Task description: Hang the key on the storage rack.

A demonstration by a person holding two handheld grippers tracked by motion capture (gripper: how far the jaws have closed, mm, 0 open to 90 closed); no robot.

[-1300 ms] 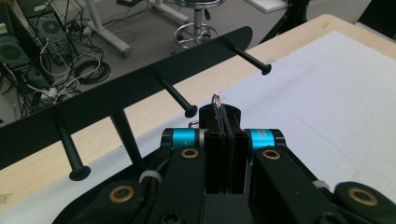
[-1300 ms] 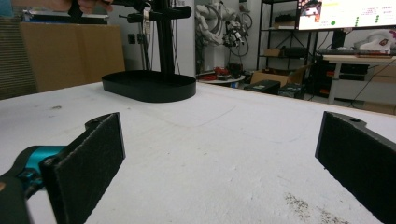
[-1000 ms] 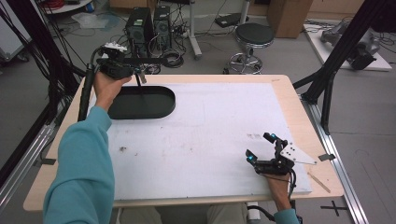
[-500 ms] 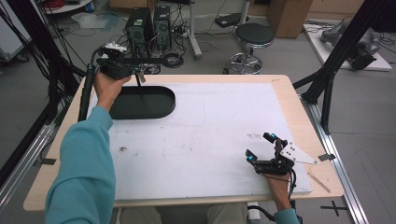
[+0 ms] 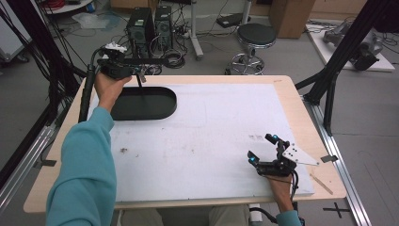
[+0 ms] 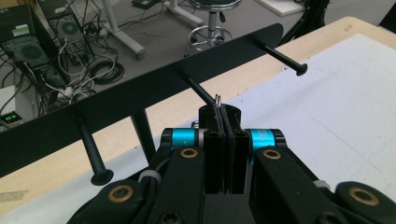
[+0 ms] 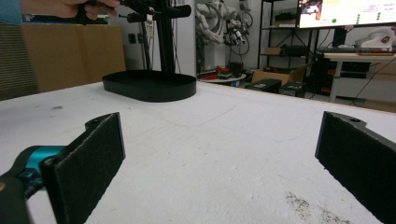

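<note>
A small metal ring (image 6: pixel 218 99) sits pinched at the tips of the left gripper (image 6: pixel 223 122), jaws clenched tight on it with just a thin wire loop poking out above the pads. The ring is right at the middle peg (image 6: pixel 195 87) of a black rack (image 6: pixel 140 93) — touching or just short of the peg, hard to tell. The rack is a flat horizontal bar with three round-headed pegs sticking out toward the gripper; left peg (image 6: pixel 93 156) and right peg (image 6: pixel 280 57) are both bare.

In the high view the left gripper (image 5: pixel 139 74) is held up above the far-left corner of the bench, over the rack's black oval base (image 5: pixel 150 103), which sits on the white mat (image 5: pixel 211 136) near that corner. The rack's post (image 7: pixel 163 37) rises upright from the base. The left hand (image 5: pixel 107 87) wraps the gripper body, teal sleeve (image 5: pixel 82 174) running back to the near edge.

The right gripper (image 5: pixel 261 149) rests low near the near-right corner of the bench, on the mat, well apart from the rack — jaws released and wide, nothing between them. In the right gripper view its two black pads (image 7: pixel 86 161) stand far apart over bare mat.

Past the far edge, on the floor: computer towers (image 5: pixel 150 28), tangled cables, a round stool (image 5: pixel 254 40).
</note>
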